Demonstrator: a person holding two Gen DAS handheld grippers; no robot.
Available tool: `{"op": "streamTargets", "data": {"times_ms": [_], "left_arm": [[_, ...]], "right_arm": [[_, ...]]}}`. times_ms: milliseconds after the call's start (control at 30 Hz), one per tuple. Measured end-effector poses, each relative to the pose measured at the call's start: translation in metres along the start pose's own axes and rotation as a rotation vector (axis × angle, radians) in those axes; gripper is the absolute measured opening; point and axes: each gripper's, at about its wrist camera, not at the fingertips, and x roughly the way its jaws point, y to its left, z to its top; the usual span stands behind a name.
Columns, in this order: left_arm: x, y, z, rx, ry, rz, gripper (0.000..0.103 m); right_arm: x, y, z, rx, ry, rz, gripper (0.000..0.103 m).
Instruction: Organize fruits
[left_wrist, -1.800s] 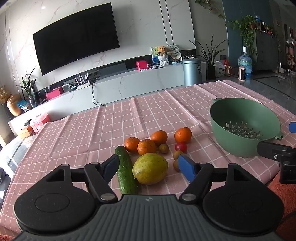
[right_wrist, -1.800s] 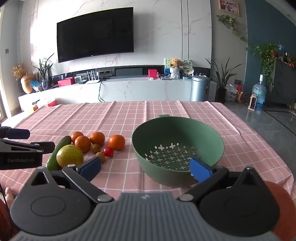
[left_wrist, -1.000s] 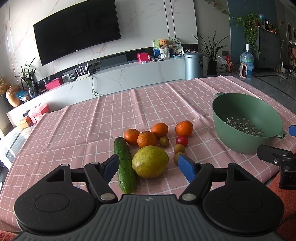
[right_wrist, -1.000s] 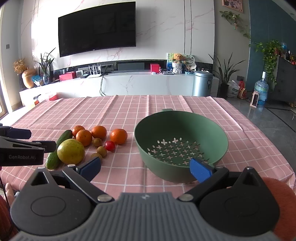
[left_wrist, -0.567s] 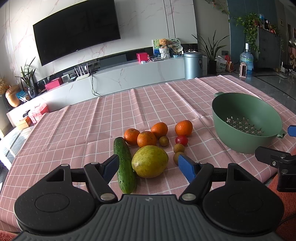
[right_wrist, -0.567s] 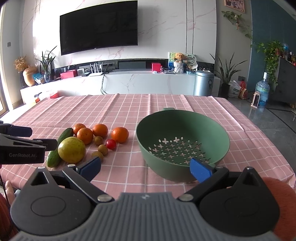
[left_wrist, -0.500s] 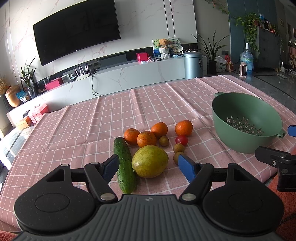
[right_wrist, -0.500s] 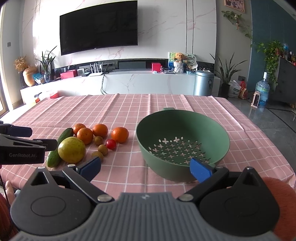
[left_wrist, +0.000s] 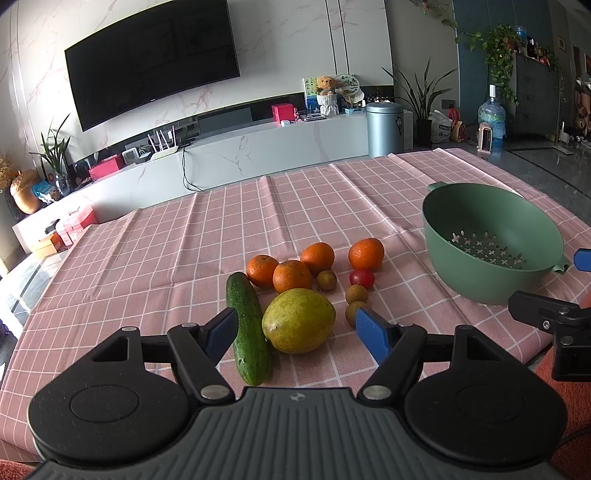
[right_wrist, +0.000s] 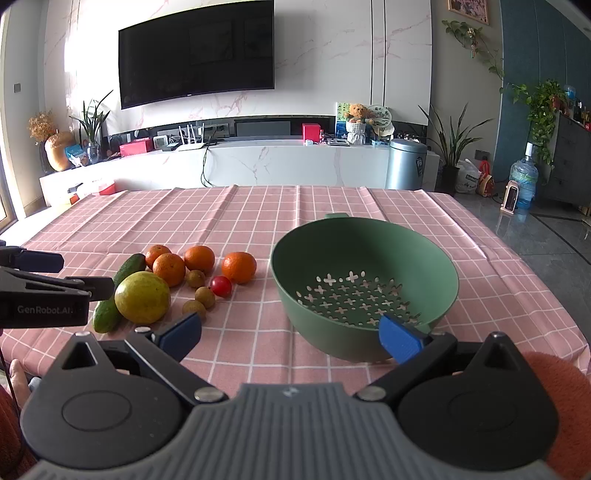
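Observation:
A large yellow-green fruit (left_wrist: 298, 320) lies on the pink checked tablecloth just ahead of my open left gripper (left_wrist: 295, 334), between its blue pads. A cucumber (left_wrist: 248, 327) lies to its left. Behind are several oranges (left_wrist: 291, 276), a cherry tomato (left_wrist: 362, 277) and small brown fruits (left_wrist: 356, 294). The empty green colander (right_wrist: 364, 282) stands to the right, straight ahead of my open right gripper (right_wrist: 290, 338). In the right wrist view the same fruit pile (right_wrist: 142, 297) sits at the left, with the left gripper (right_wrist: 44, 291) beside it.
The tablecloth (left_wrist: 166, 251) ends close in front of both grippers. A TV (right_wrist: 195, 51), a white console and a metal bin (right_wrist: 406, 164) stand beyond the table's far edge. A red sleeve (right_wrist: 546, 398) shows at the lower right.
Both grippers rose and drew back slightly early on, so fruit and colander sit a little farther off. In the last half second nothing has moved.

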Motion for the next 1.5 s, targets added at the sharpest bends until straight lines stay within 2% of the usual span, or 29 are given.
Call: {"op": "streamTargets", "data": {"times_ms": [1500], "left_arm": [[0.0007,0.0005,0.001,-0.006,0.007,-0.008,0.085]], "right_arm": [[0.0015,0.0021,-0.001,-0.007,0.019,-0.006,0.098]]}}
